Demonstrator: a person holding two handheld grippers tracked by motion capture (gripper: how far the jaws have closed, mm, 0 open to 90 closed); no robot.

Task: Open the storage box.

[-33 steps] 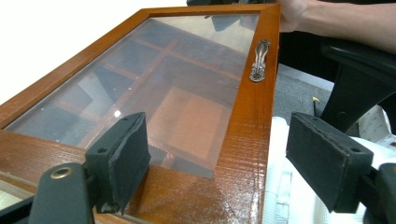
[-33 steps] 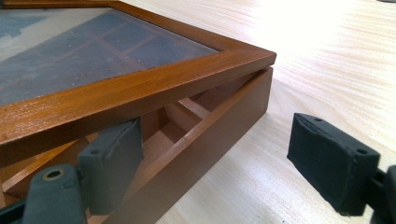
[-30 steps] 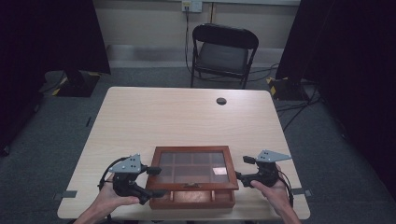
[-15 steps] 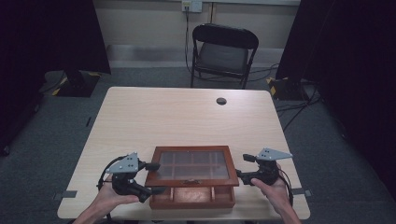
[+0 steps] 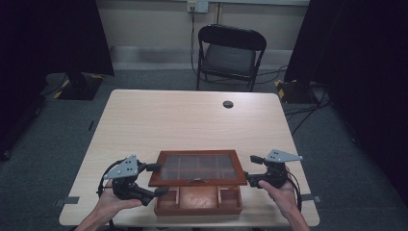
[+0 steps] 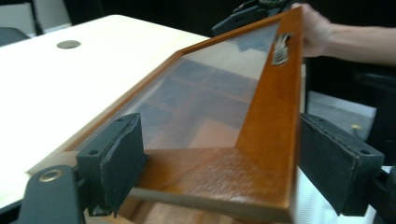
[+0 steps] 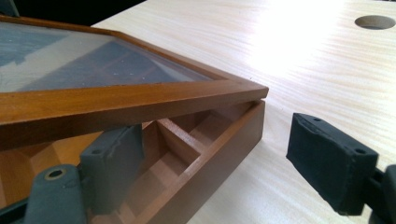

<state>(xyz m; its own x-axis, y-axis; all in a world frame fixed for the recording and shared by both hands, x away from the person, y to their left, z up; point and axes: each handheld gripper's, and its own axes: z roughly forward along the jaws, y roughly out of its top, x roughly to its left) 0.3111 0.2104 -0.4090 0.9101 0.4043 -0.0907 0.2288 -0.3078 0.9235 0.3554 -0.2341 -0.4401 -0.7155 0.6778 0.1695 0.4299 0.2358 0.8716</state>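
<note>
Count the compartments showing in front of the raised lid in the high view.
3: left, centre and right along the box's near edge. More lie behind under the glass lid, hard to count.

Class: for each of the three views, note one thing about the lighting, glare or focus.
High view: sharp and evenly lit, dark room edges. Left gripper view: the glass lid shows a pale sheen, and the far hand is soft. Right gripper view: strong glare bleaches the table; its near jaws are blurred.
</note>
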